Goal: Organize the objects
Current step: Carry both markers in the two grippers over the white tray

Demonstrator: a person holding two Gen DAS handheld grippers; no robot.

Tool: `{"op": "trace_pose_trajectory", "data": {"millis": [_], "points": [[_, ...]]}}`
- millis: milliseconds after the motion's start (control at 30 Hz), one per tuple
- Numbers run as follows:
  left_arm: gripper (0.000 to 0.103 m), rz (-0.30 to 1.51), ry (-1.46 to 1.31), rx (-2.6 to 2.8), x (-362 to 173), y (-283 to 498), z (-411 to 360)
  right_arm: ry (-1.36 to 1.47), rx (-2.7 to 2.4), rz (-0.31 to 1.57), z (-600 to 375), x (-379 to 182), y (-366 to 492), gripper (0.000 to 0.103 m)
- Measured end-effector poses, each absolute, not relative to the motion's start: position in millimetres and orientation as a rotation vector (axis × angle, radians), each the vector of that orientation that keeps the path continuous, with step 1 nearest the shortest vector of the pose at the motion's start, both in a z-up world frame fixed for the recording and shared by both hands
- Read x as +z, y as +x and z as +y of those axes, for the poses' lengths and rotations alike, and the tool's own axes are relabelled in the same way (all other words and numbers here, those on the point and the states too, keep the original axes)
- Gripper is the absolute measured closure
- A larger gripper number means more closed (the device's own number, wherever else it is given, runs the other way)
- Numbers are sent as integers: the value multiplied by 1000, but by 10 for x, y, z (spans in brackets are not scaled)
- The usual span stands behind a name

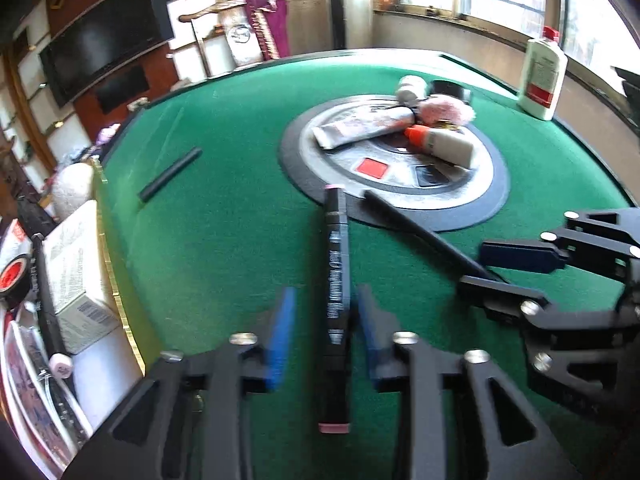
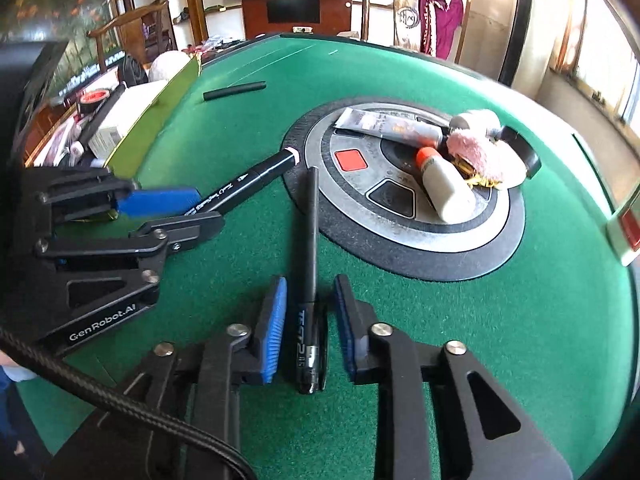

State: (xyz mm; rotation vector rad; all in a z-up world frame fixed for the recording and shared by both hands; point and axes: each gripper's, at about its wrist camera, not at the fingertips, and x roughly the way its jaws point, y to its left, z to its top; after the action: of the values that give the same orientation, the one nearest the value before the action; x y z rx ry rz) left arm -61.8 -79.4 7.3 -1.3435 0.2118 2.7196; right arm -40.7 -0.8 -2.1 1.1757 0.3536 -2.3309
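A black marker point(image 1: 336, 264) with pink end caps lies on the green felt table point(image 1: 224, 240), between the blue pads of my left gripper point(image 1: 326, 300). The jaws stand apart, with a gap on the marker's left side. A slim black pen point(image 2: 310, 240) lies between the pads of my right gripper point(image 2: 310, 284), with felt showing on both sides of it. Both tips point toward the round centre panel point(image 2: 472, 236). The two grippers sit side by side: the right gripper point(image 1: 484, 270) shows in the left wrist view, the left gripper point(image 2: 208, 210) and marker point(image 2: 256, 176) in the right wrist view.
On the centre panel lie a silver tube point(image 1: 360, 130), a white glue bottle with an orange cap point(image 1: 444, 144) and a pink fluffy item point(image 1: 444, 110). A black stick point(image 1: 170, 174) lies to the left. A white bottle point(image 1: 542, 76) stands far right. A cluttered tray point(image 1: 80, 272) borders the left edge.
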Motion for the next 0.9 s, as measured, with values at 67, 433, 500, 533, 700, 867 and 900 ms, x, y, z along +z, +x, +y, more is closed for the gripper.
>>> {"op": "trace_pose_trajectory", "data": {"millis": [67, 433, 500, 533, 700, 867, 900], "points": [[58, 190, -1355, 2710, 68, -635, -827, 1170, -2340, 340, 4, -36, -398, 77], [26, 201, -1362, 2711, 37, -669, -810, 1159, -2362, 327, -32, -31, -378, 80], [26, 189, -1391, 2705, 41, -694, -817, 1168, -2358, 317, -14, -29, -397, 80], [26, 188, -1402, 2699, 43, -702, -812, 1177, -2357, 307, -9, -27, -408, 80], [23, 180, -1399, 2709, 33, -708, -822, 1198, -2364, 340, -27, -16, -406, 81], [12, 205, -1400, 2755, 16, -717, -827, 1201, -2367, 328, -3, -14, -405, 81], [12, 205, -1401, 2753, 22, -713, -825, 1196, -2367, 339, -7, -16, -397, 81]]}}
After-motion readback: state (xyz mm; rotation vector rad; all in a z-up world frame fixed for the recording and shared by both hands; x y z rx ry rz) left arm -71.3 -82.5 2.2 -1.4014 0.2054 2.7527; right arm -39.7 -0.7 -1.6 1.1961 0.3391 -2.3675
